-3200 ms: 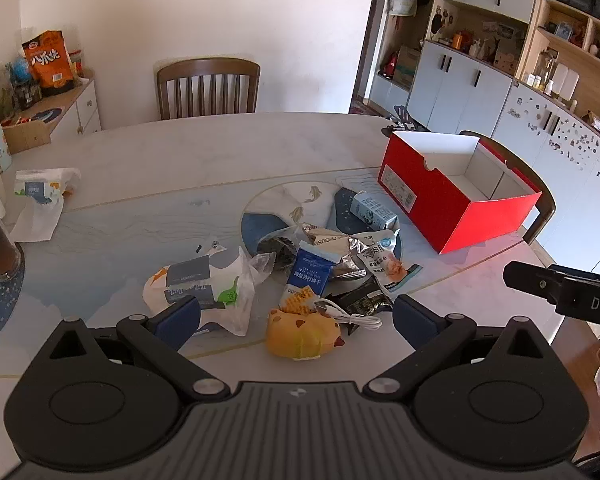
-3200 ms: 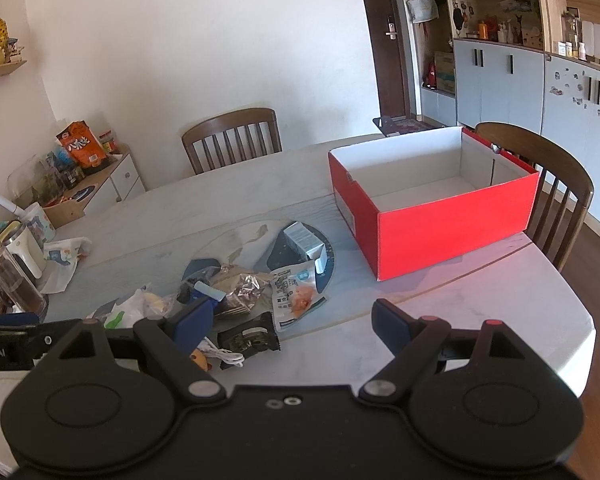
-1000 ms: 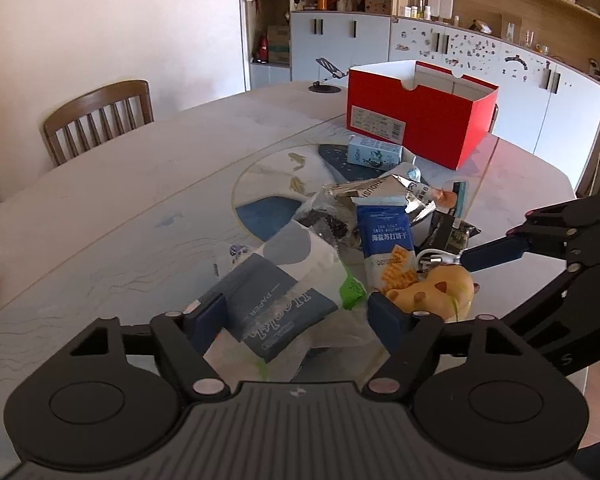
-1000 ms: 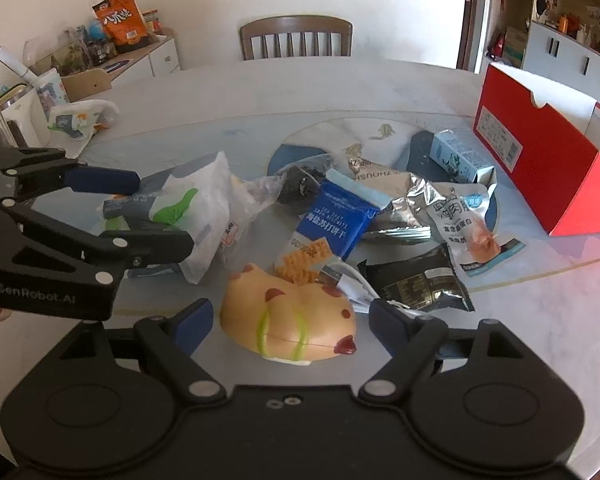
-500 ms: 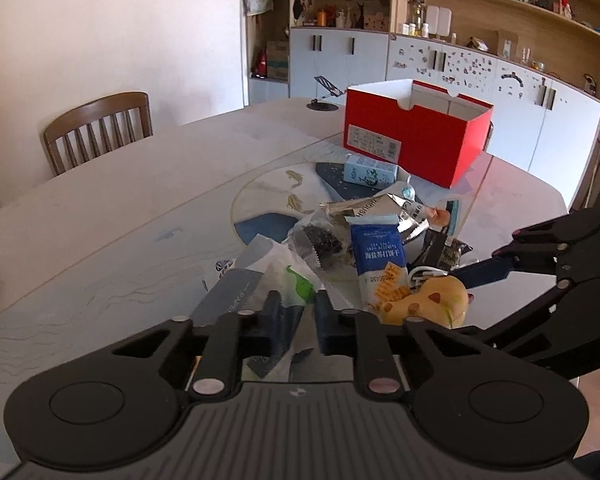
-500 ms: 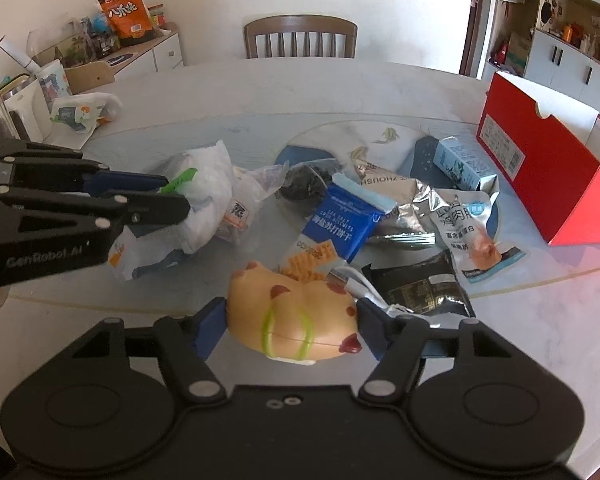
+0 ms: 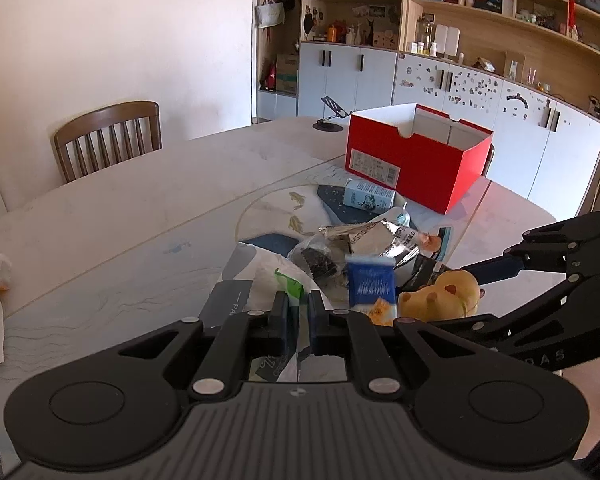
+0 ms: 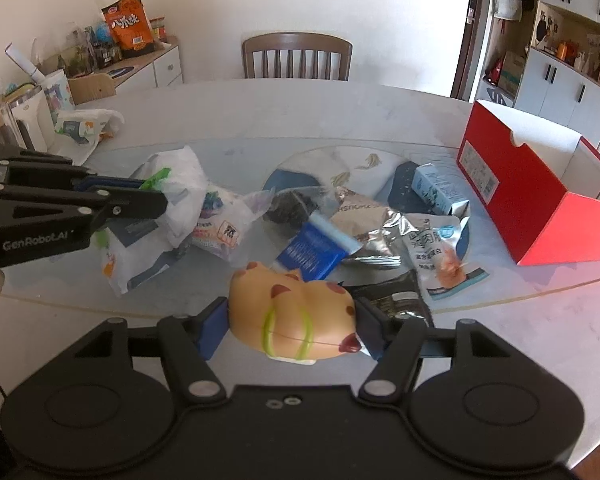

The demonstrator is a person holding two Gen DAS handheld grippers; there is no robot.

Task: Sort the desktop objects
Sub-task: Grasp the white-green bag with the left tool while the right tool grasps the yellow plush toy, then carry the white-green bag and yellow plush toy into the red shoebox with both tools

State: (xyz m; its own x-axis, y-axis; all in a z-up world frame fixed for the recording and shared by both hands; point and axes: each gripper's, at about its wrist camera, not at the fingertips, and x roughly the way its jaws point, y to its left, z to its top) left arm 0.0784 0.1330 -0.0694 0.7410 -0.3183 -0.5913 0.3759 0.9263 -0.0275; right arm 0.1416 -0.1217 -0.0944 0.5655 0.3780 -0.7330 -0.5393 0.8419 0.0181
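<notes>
In the right wrist view my right gripper [image 8: 292,320] has a yellow animal toy [image 8: 292,312] between its blue pads. The jaws are closing and press on both its sides, just above the table. My left gripper [image 7: 298,304] is shut on a white plastic bag [image 7: 260,276] with a grey tissue pack inside. From the right wrist view the left gripper [image 8: 156,196] pinches the bag [image 8: 176,184] at its top. An open red box [image 7: 411,164] stands at the far right of the table.
Loose on the table lie a blue biscuit packet [image 8: 311,248], a foil wrapper [image 8: 363,216], a small milk carton [image 8: 435,188], a black packet [image 8: 391,296] and a snack pouch [image 8: 435,248]. A wooden chair [image 8: 296,56] stands behind. Cups and bags crowd the left edge [image 8: 40,120].
The left gripper closed on the white bag and pulled it upward. The right gripper closed around the yellow toy and raised it slightly off the table.
</notes>
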